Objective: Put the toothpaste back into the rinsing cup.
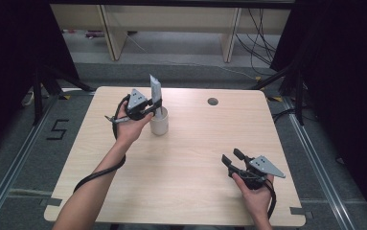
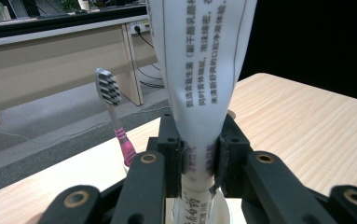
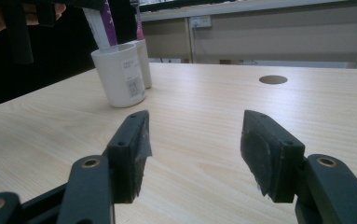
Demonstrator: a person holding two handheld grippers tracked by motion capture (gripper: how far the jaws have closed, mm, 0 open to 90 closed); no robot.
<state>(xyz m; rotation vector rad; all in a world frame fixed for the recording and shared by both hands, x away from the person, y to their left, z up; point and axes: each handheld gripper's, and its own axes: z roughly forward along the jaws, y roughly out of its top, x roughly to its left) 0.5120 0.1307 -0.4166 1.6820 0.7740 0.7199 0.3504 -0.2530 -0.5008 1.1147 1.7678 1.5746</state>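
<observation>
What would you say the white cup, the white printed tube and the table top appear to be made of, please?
White cup: probably matte plastic, with an even, dull surface and thin rim. White printed tube: soft plastic film, pinched in where the left gripper clamps it. Table top: light wood-grain laminate, likely over board.

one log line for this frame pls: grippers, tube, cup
left gripper: shut on toothpaste tube, upright over white cup | toothbrush: standing in cup | right gripper: open, nothing between jaws, low over table
</observation>
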